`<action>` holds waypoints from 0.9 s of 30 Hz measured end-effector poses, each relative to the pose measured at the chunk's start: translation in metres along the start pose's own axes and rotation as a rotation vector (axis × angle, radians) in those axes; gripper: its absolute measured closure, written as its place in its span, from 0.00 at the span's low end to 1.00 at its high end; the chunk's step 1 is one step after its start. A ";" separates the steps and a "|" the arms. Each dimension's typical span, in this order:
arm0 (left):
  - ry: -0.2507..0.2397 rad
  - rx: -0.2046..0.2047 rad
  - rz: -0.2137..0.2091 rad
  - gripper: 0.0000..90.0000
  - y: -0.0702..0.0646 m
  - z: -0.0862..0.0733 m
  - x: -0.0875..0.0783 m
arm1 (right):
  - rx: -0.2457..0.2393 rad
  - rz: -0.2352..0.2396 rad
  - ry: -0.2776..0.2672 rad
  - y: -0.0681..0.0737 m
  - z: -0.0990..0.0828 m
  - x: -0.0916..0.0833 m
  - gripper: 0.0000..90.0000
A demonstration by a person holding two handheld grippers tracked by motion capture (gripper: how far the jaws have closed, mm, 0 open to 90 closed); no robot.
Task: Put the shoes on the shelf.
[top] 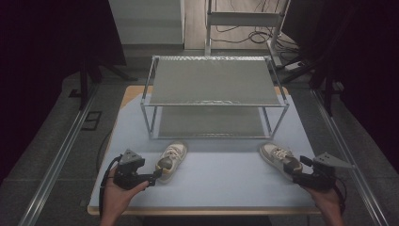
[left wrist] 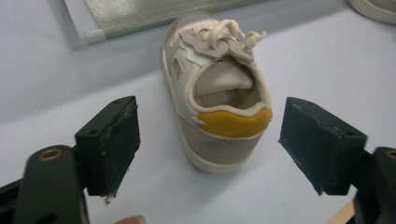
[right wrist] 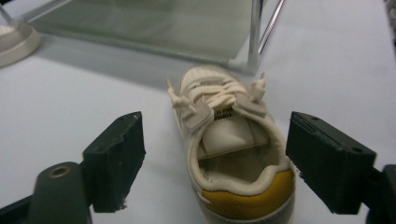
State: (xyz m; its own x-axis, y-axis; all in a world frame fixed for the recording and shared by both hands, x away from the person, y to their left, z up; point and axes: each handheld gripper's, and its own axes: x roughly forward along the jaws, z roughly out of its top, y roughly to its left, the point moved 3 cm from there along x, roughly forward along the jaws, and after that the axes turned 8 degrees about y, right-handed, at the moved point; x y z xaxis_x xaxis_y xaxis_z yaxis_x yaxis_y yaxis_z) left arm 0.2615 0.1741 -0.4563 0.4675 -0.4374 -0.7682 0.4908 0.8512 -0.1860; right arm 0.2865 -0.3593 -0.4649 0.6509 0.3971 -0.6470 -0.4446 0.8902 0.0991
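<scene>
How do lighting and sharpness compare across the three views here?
High view: dim, dark surroundings, shoes small but readable, sheen on the rack shelf. Left gripper view: bright, shoe sharp, near jaws soft. Right gripper view: bright, slightly soft throughout, shoe cut off at the bottom edge.

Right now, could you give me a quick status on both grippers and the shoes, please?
Left gripper open behind left shoe. Right gripper open at right shoe heel. Neither gripped. Rack ahead, path clear.

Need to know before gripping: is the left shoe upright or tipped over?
Upright: the left shoe rests on its sole on the table, opening and laces facing up.
</scene>
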 end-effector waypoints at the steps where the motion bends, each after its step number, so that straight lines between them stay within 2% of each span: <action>1: 0.008 0.001 0.000 0.19 -0.001 0.001 0.002 | -0.002 0.003 0.011 0.000 -0.001 0.002 0.19; 4: 0.026 0.003 0.007 0.17 -0.002 0.002 0.007 | -0.011 -0.002 0.014 0.000 -0.001 0.004 0.18; 7: 0.069 0.002 0.026 0.15 -0.003 0.002 0.018 | -0.017 -0.008 0.028 -0.001 0.002 0.006 0.16; 10: 0.087 0.004 0.029 0.13 -0.005 0.003 0.024 | -0.023 -0.030 0.052 -0.003 0.002 0.009 0.15; 12: 0.092 0.005 0.028 0.12 -0.006 0.004 0.026 | -0.019 -0.028 0.069 -0.005 0.001 0.012 0.15; 17: 0.142 0.032 0.050 0.10 -0.011 0.011 0.042 | -0.006 -0.027 0.120 -0.011 -0.003 0.026 0.14; 27: 0.253 0.025 0.114 0.09 -0.011 0.026 0.074 | -0.001 -0.013 0.191 -0.017 -0.005 0.051 0.15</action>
State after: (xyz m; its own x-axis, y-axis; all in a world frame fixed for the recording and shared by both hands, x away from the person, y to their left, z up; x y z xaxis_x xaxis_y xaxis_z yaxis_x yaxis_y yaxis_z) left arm 0.3098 0.1249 -0.4955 0.3236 -0.2498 -0.9126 0.4653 0.8818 -0.0764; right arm 0.3244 -0.3551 -0.5033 0.5279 0.3362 -0.7799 -0.4375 0.8947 0.0896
